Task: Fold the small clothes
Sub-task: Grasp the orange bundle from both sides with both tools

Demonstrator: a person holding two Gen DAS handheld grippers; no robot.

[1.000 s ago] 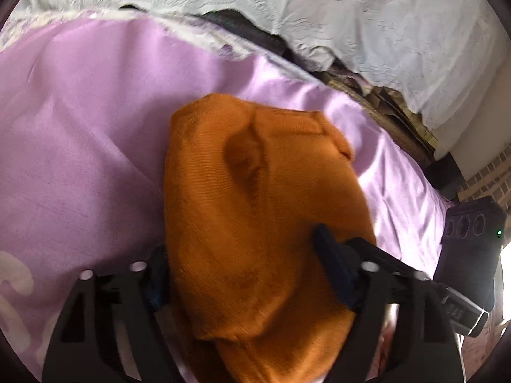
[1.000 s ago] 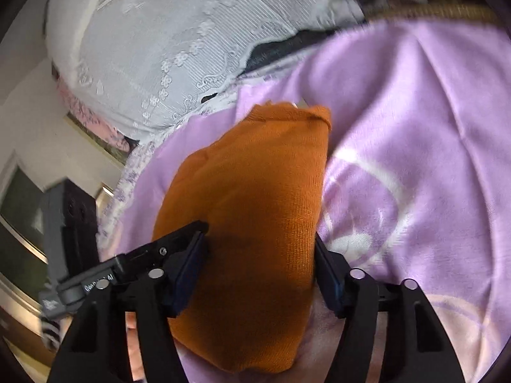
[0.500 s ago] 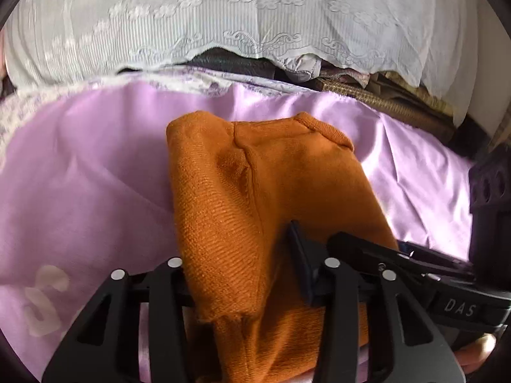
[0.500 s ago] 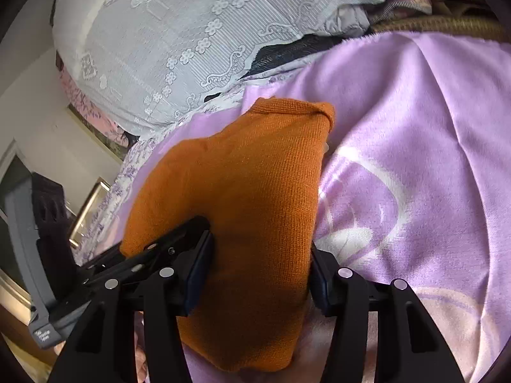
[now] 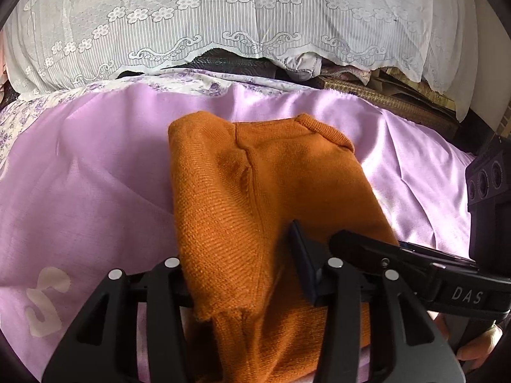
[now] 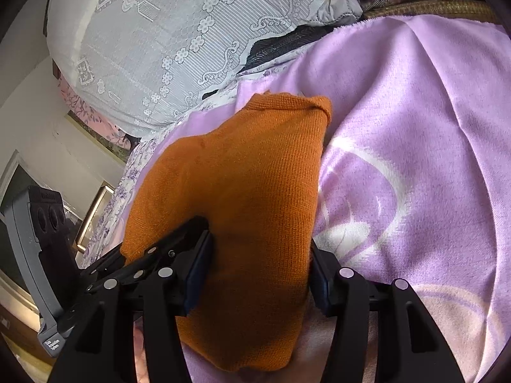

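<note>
- Knitwear in hand: a small burnt-orange ribbed-knit garment lies on a lilac satin bedspread, filling the centre of the left wrist view and running from mid-frame down to the bottom edge, where it passes between the black fingers.
- Left gripper is clamped on a raised fold of the knit at lower centre; the cloth bunches between the left finger and the blue pad of the right one.
- Right gripper, in its own view, has the garment's near end filling the gap between both blue pads at lower centre. The jaws stand fairly wide, and whether they pinch the cloth or merely bracket it cannot be told.
- Right gripper's black finger reaches into the left view at lower right, lying on the knit just beside the left one.
- Far end of the garment, with a rolled hem or neckband, sits toward the upper centre of both frames, short of a white lace-trimmed cover across the top.
- Handling, as a judgement: the knit looks soft, light and limp, likely to sag and stretch instead of holding a crease, while the sheen of the bedspread suggests it may slide when dragged.
- Best hold appears to be at doubled edges or corners, taken through both layers so the fold stays aligned.
</note>
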